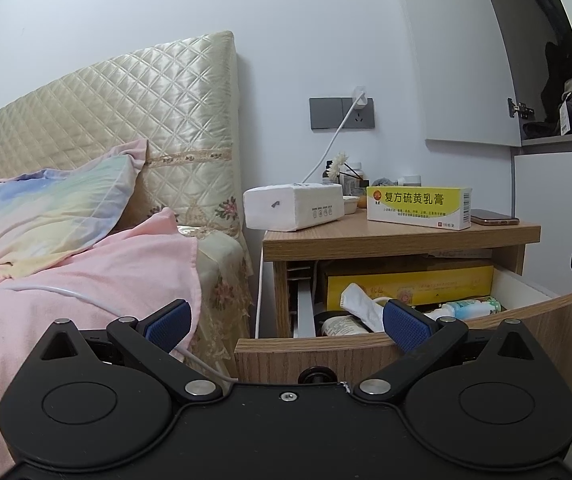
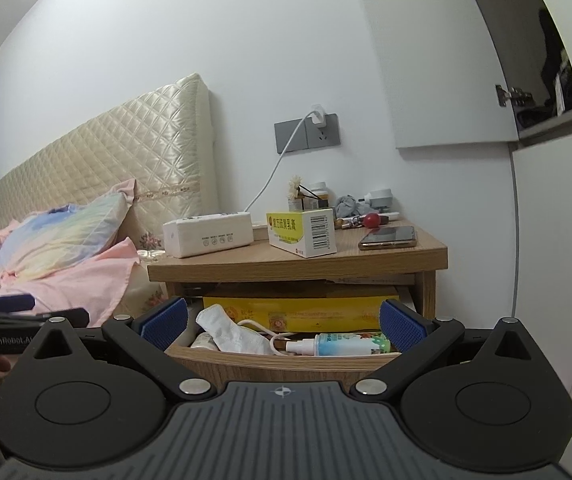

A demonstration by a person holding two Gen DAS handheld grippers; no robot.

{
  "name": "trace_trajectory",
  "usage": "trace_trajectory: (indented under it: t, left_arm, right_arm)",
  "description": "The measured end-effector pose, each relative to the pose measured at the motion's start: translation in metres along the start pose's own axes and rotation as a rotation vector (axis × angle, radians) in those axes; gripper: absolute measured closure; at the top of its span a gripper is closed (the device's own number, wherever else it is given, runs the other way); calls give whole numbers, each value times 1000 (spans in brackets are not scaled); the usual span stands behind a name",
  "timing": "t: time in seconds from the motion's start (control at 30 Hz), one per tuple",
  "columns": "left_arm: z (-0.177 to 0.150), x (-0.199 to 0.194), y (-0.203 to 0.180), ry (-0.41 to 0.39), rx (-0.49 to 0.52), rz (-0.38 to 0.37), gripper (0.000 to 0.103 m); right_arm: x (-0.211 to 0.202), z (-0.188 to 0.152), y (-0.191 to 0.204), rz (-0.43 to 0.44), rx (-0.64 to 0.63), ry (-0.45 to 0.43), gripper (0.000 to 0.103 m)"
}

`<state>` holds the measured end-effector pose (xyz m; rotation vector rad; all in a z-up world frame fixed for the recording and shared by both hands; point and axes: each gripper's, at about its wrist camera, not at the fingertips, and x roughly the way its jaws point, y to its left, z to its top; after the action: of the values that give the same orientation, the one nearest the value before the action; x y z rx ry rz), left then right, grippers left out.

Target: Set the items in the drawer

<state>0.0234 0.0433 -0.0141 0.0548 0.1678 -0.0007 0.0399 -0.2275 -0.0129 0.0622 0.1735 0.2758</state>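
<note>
The wooden nightstand's drawer [image 1: 325, 354] [image 2: 286, 362] stands pulled out, holding a yellow box, a white face mask [image 2: 232, 330], a spray bottle [image 2: 349, 344] and a jar. On the nightstand top lie a yellow-and-white medicine box [image 1: 419, 206] [image 2: 303, 232], a white tissue pack [image 1: 293, 206] [image 2: 208, 234] and a phone [image 1: 493, 217] [image 2: 387, 237]. My left gripper [image 1: 286, 326] is open just before the drawer front, nothing between its blue pads. My right gripper [image 2: 282, 322] is open too, facing the drawer's opening, empty. The left gripper's side [image 2: 26, 316] shows at the right wrist view's left edge.
A bed with pink blanket [image 1: 66, 288], a pastel pillow [image 1: 46, 208] and a quilted headboard [image 1: 126, 112] lies left of the nightstand. A charger cable [image 2: 278, 164] hangs from the wall socket. Small bottles and clutter [image 2: 345, 204] crowd the nightstand's back. A wardrobe [image 1: 557, 200] stands at the right.
</note>
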Motion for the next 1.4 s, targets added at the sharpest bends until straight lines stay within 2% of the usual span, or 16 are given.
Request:
trace_trajectory:
  t: [0.3,0.47,0.57,0.83,0.9,1.0,1.13,1.23,1.3,1.4]
  left_arm:
    - [3,-5,2,-8,-33,-15,1]
    - [0,-7,2,15,-62,-31,1]
    - [1,-11,2,-2,-68,-34,1]
    - [-4,-12,3,31,-126,-84,1]
    - [-6,-12,2,43,-136,-102,1]
    - [-7,-13,0,46,-134,-108,1]
    - [-6,-13,2,46,-144,-110,1]
    - [-6,-13,4,48,-153,-109,1]
    - [-6,-13,5,50,-159,-109,1]
    - [-5,-14,5,48,-164,-120,1]
  right_arm:
    - [71,53,-6,4,27,115,0]
    - [111,83,-10,6,42,179,0]
    - [135,100,-12,7,51,218,0]
    - [198,147,-18,10,75,320,1]
    - [222,151,-11,-2,25,347,3]
    - [251,148,3,-11,-76,411,13]
    - [263,134,11,-29,-138,459,21]
    - [272,123,16,-41,-180,493,33]
    - [269,123,16,-35,-174,495,47]
    - [262,124,15,-21,-156,493,57]
